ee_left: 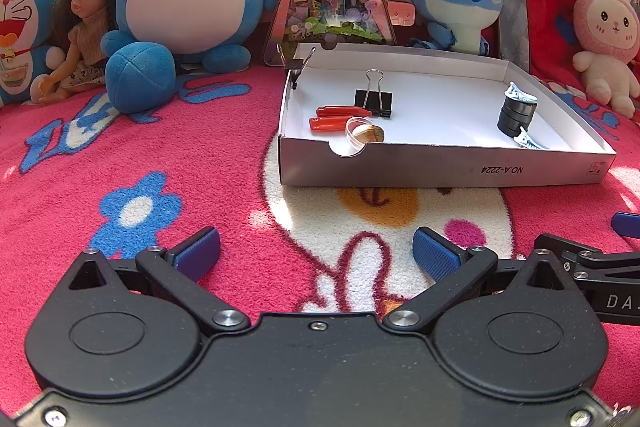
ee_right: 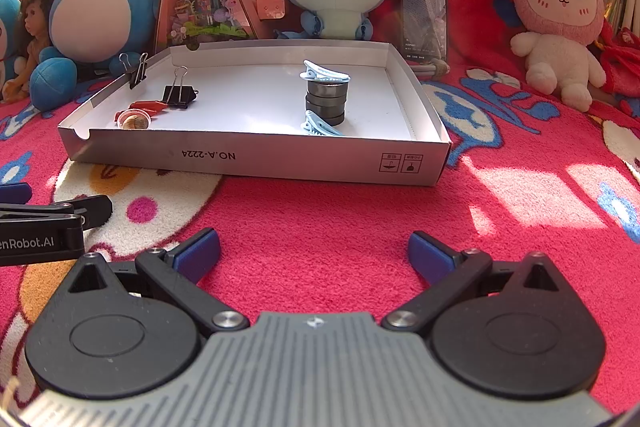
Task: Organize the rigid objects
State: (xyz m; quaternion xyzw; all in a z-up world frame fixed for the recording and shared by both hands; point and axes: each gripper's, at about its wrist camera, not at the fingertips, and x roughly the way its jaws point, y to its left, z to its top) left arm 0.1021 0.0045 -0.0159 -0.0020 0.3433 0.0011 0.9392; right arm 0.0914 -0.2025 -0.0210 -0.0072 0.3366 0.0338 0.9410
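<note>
A: How do the two tools stand?

B: The left gripper (ee_left: 316, 254) is spread as wide as it goes, blue pads apart, nothing between them, poised over the pink fleece blanket (ee_left: 200, 155) with cartoon prints. The right gripper (ee_right: 314, 253) is released just the same, empty, over the same blanket, with the left one just beside it at the frame's edge.

A: And the things to be sorted?

B: All lie ahead of both grippers, well apart from the pads, inside a shallow white cardboard box lid (ee_left: 440, 169) printed NO.A-2224 on its near wall.

A: What is in it, biggest first?

B: On the right, a stack of dark grey round discs (ee_right: 326, 103), upright, with one pale blue hair clip (ee_right: 325, 75) on top and a second pale blue hair clip (ee_right: 320, 128) touching its foot. On the left, a black binder clip with silver handles (ee_left: 373, 99) lies flat; another small black binder clip (ee_left: 295, 67) grips the lid's left wall. Two red plastic caps (ee_left: 332, 119) lie side by side near the flat clip, and a tiny clear capsule holding a brown nut-like piece (ee_left: 366, 135) sits by the notch in the near wall.
</note>
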